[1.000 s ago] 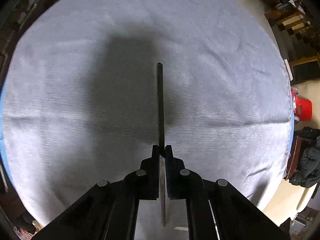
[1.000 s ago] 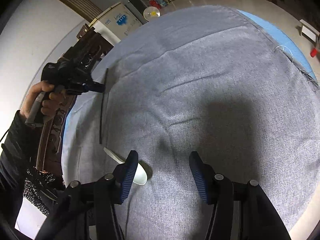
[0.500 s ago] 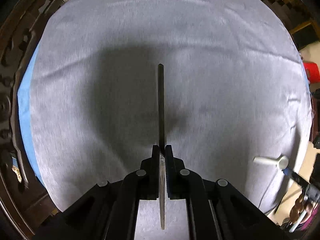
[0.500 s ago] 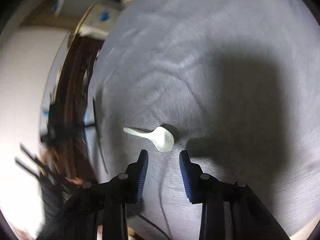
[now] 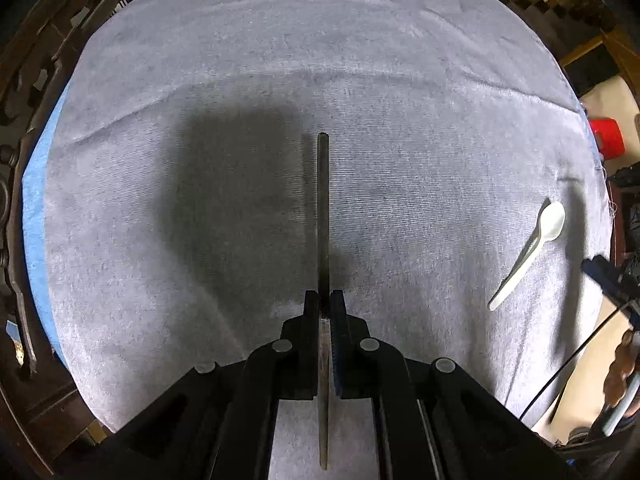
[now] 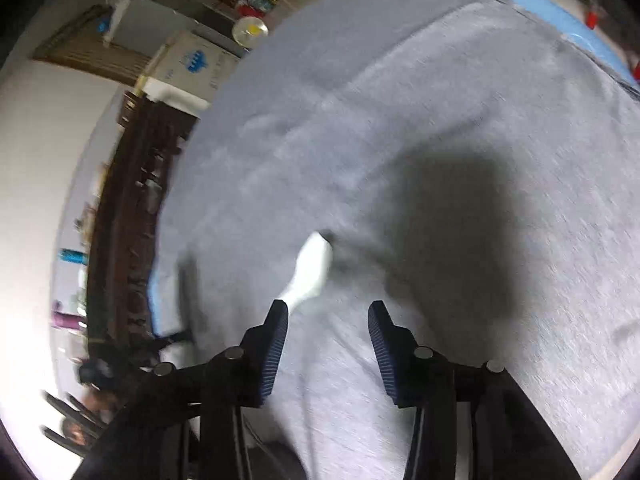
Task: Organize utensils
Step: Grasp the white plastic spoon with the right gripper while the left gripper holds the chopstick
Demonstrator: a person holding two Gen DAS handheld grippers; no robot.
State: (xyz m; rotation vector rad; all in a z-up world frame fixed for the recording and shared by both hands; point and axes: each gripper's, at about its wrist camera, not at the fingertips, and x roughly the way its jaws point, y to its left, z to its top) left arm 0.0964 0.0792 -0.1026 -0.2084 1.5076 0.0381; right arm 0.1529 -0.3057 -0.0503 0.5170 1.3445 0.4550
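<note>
left gripper [image 5: 324, 300] clamps thin dark rod [image 5: 323, 216] | right gripper [image 6: 328, 312] apart (ribbed pads) | white spoon [image 5: 532, 256]

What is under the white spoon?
The white spoon lies directly on the grey cloth, nothing else beneath it. What the cloth covers cannot be seen, apart from a blue layer showing at its edge.

Both wrist cameras look forward along their fingers [image 5: 310, 332], down at the cloth-covered table [image 5: 400, 120], sharing the white spoon [image 6: 314, 270].
</note>
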